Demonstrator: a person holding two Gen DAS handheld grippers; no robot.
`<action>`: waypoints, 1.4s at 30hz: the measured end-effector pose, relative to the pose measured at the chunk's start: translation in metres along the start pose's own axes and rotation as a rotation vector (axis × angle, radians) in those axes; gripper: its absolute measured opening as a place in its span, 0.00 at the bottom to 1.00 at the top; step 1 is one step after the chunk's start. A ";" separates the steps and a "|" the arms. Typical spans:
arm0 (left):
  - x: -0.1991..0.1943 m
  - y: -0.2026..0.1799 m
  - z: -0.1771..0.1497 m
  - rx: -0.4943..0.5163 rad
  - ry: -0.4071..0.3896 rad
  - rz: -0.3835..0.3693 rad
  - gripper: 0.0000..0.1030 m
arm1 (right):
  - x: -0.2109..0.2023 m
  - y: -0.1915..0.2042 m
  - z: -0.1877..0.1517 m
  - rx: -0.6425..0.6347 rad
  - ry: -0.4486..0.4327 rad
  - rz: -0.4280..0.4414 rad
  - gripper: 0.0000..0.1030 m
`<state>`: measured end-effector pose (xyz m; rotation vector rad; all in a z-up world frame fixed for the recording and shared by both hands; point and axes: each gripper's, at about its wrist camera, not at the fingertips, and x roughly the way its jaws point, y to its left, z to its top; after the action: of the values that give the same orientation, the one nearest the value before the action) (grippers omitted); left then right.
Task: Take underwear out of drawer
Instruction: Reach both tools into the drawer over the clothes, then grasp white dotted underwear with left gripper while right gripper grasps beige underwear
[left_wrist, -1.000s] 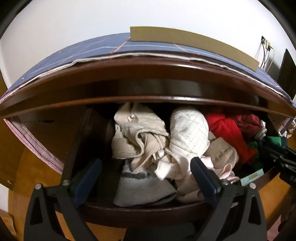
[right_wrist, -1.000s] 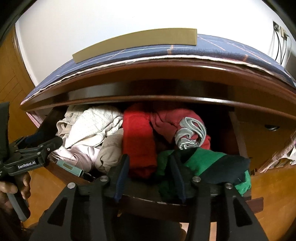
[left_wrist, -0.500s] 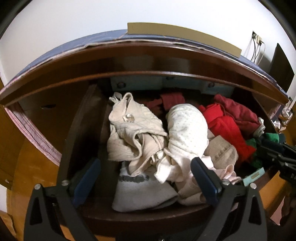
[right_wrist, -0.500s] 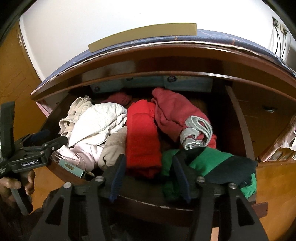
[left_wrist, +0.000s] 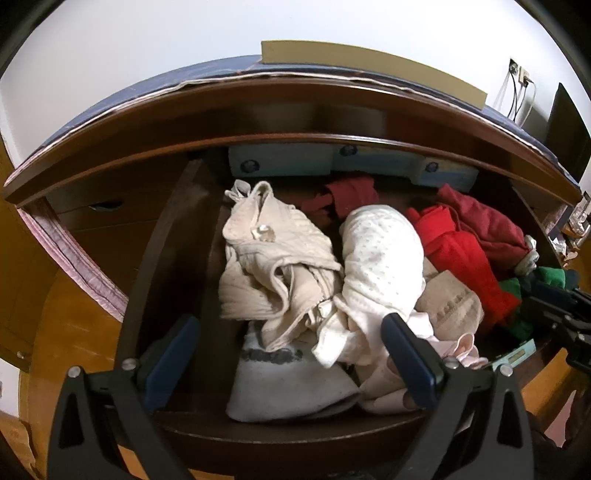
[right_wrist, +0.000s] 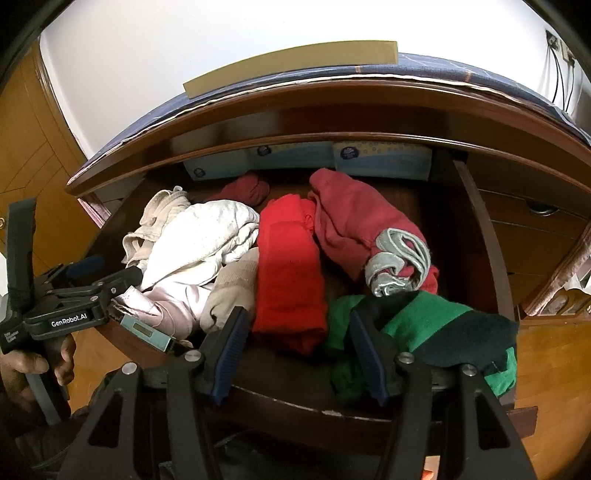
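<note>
The dark wooden drawer (left_wrist: 295, 435) stands pulled out and holds a heap of underwear. On its left lie a beige garment (left_wrist: 273, 258), a white dotted one (left_wrist: 380, 258) and a grey-white piece (left_wrist: 280, 384). On the right are a red piece (right_wrist: 291, 266), a dark red one with a grey waistband (right_wrist: 354, 221) and a green-black one (right_wrist: 436, 325). My left gripper (left_wrist: 291, 354) hangs wide open over the front left, its right finger against pale pink cloth. My right gripper (right_wrist: 297, 349) is open over the drawer's front edge (right_wrist: 332, 406), with the red piece's lower end between its fingers, not pressed.
Pale blue tissue boxes (right_wrist: 380, 158) line the back of the drawer. A blue cloth (right_wrist: 461, 68) and a cardboard strip (left_wrist: 369, 66) lie on the dresser top. More drawers (right_wrist: 535, 221) sit to the right. A hand (right_wrist: 33, 369) holds the left gripper.
The drawer has come further out from under the dresser top, and the tissue boxes at its back now show. The right jaws stand a little wider than a second ago.
</note>
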<state>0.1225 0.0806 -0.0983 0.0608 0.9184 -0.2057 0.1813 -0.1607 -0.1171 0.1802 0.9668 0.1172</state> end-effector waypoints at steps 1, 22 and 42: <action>-0.001 -0.001 -0.001 0.002 0.009 -0.009 0.97 | 0.000 0.000 0.000 0.000 -0.002 0.001 0.58; 0.053 -0.072 0.073 0.228 0.222 -0.109 0.82 | -0.004 0.000 -0.007 -0.016 -0.043 0.005 0.58; 0.054 -0.065 0.076 0.203 0.208 -0.191 0.39 | -0.008 -0.003 -0.004 0.001 -0.048 0.021 0.58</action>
<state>0.2007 -0.0014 -0.0931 0.1854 1.1092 -0.4765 0.1735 -0.1649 -0.1138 0.1930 0.9174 0.1312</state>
